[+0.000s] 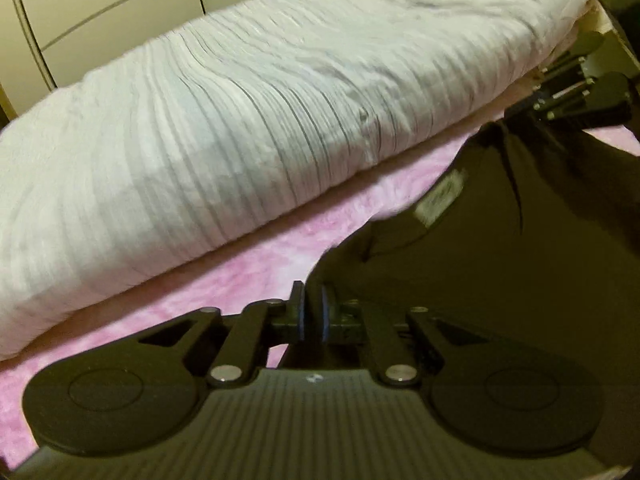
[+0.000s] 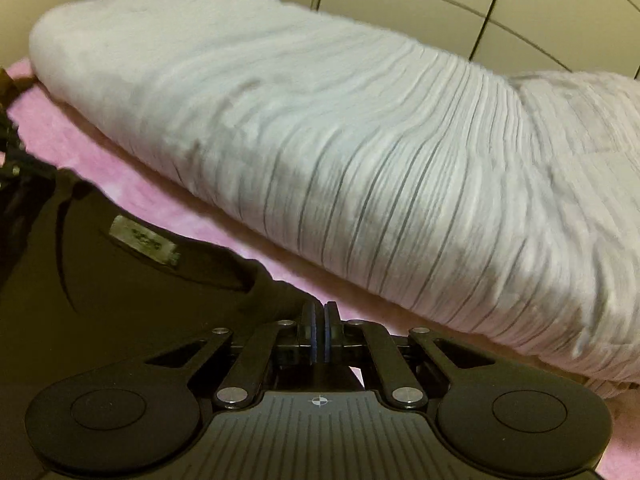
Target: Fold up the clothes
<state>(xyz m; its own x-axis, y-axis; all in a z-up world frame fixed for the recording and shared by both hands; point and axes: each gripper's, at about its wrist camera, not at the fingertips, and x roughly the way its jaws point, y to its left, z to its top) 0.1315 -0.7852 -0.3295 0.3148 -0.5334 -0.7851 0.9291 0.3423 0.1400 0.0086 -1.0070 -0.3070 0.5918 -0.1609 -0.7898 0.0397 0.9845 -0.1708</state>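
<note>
Both grippers pinching the dark shirt's neck edge, one each side

The left gripper [image 1: 313,312] and right gripper [image 2: 319,330] each have their jaws clamped on the shirt [image 1: 500,248], which lies on the pink blanket [image 1: 248,264] just in front of the white duvet [image 1: 224,128]. Best bet is probably keeping both pinches level and the cloth taut so the fold lands straight.

Left gripper [image 1: 313,307] and right gripper [image 2: 319,325]: jaws clamped.
</note>
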